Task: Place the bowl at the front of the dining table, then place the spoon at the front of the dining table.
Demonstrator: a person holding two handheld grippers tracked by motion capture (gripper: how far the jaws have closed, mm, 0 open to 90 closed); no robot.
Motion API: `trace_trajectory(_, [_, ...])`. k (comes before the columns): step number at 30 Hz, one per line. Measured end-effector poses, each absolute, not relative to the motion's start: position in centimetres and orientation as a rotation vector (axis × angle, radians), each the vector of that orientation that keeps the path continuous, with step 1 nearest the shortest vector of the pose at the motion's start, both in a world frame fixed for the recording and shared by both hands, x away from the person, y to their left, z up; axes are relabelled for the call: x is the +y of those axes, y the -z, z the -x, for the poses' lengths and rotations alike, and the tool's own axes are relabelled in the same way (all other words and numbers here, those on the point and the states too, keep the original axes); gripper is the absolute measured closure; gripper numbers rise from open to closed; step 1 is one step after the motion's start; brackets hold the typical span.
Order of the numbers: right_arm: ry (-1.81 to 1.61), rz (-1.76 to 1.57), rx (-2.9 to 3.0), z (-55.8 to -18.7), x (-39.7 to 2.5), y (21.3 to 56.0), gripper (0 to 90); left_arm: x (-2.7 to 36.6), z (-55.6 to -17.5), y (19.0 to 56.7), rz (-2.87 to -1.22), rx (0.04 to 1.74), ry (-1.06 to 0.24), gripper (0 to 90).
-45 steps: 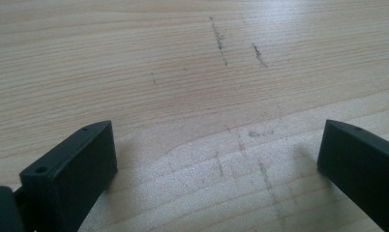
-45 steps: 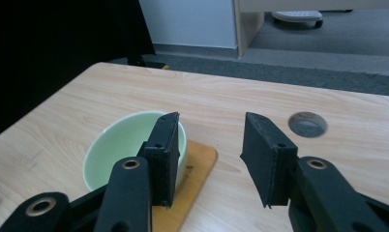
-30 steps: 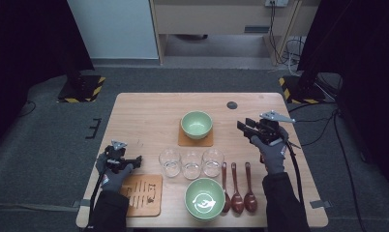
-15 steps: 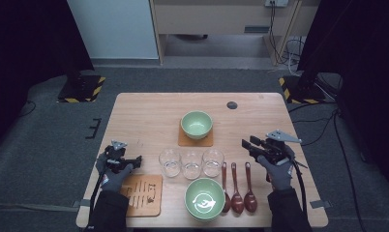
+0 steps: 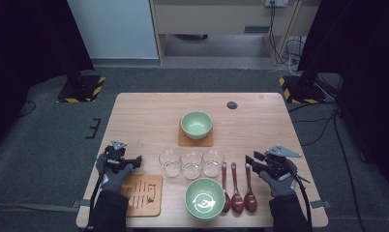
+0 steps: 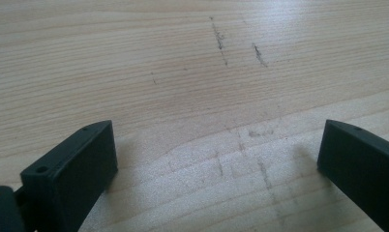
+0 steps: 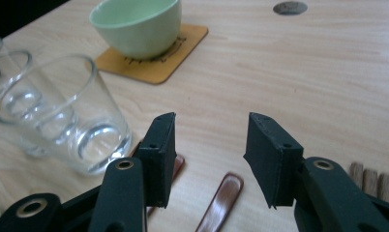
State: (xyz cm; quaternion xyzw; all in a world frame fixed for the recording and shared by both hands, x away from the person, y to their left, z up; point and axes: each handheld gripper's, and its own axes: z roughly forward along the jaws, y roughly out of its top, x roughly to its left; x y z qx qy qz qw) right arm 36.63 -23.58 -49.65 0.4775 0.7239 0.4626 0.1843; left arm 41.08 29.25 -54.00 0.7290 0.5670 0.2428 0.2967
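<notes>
My left gripper (image 5: 134, 159) rests near the table's front left, open. In its own view, the left gripper (image 6: 216, 140) has its jaws spread wide over bare, scratched wood. My right gripper (image 5: 249, 160) sits low at the front right, open and empty, just past the handles of three brown spoons (image 5: 236, 189). In its own view, the right gripper (image 7: 209, 145) hovers above two spoon handles (image 7: 221, 193), with a clear glass (image 7: 62, 116) to its left. A row of three glasses (image 5: 191, 164) stands mid-table.
A green bowl (image 5: 196, 123) sits on a brown coaster (image 5: 196, 141) behind the glasses. A second green bowl (image 5: 204, 198) stands at the front edge. A bare coaster (image 5: 142, 194) lies front left. A small dark disc (image 5: 231, 105) marks the far side of the table (image 5: 144, 116).
My right gripper has come back from beside the far bowl toward the front edge and dropped low by the spoon handles. The left gripper has stayed put.
</notes>
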Motion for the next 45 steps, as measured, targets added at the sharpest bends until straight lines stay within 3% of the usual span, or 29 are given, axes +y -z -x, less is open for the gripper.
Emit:
trace_trajectory(31, [-1.033, -1.381, 2.179, -32.8, -22.2, 53.4, 47.0, 29.3, -41.1, 54.0, -1.940, 1.505, -0.644, 0.0])
trace_trajectory(45, [-0.931, -1.334, 2.220, -32.8, -22.1, 53.5, 64.1, 29.3, -41.1, 54.0, -1.940, 1.505, -0.644, 0.0])
